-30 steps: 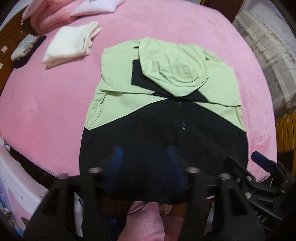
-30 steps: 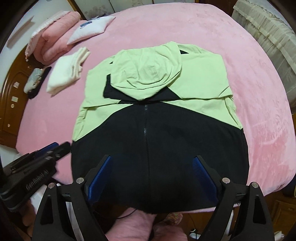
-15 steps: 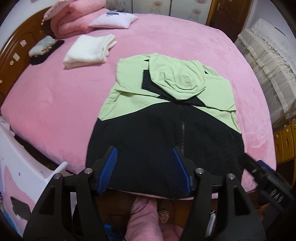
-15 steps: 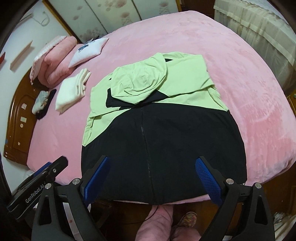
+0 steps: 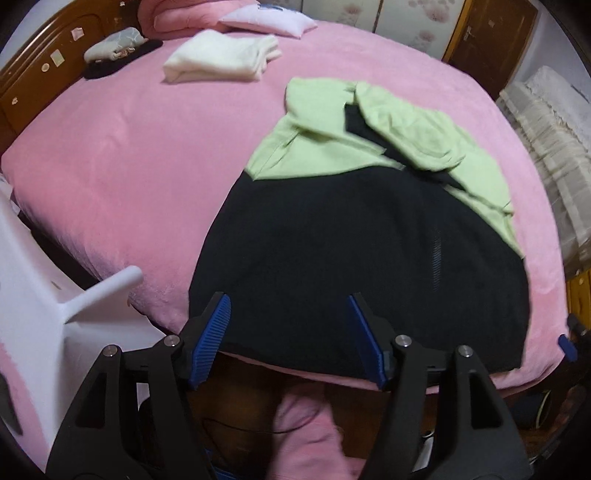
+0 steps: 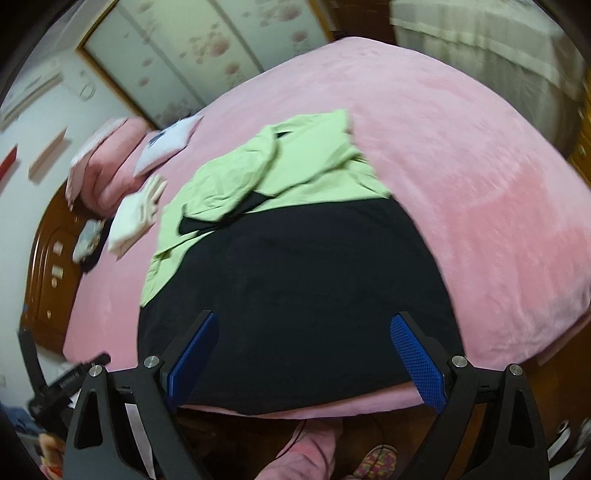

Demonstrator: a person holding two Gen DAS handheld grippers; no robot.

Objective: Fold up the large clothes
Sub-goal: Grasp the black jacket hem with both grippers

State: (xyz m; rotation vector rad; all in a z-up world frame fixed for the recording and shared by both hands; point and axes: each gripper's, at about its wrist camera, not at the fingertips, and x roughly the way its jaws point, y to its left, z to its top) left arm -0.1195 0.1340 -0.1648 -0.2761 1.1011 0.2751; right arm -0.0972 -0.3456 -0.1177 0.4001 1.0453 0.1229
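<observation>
A green and black jacket (image 5: 354,236) lies flat on the pink bed (image 5: 129,177), its black lower half toward the near edge of the bed and its green hood (image 5: 410,129) folded down over the chest. The black hem reaches the bed's near edge.

The left gripper (image 5: 288,332) hangs over the jacket's hem near its left corner; its jaws are opening, the blue pads (image 5: 210,336) apart, and the cloth shows between them with no pad pressing on it. The right gripper (image 6: 306,354) hangs over the hem toward the jacket's other side, jaws spread wide, holding nothing.

Beyond the jacket, toward the wooden headboard (image 5: 48,70), lie a folded white cloth (image 5: 221,55), a small dark and grey bundle (image 5: 114,51), a white pillow (image 5: 266,20) and rolled pink bedding (image 6: 107,170). A white plastic piece (image 5: 55,295) stands beside the bed's near left edge. Below the bed's edge a person's pink trouser legs (image 5: 310,432) show.
</observation>
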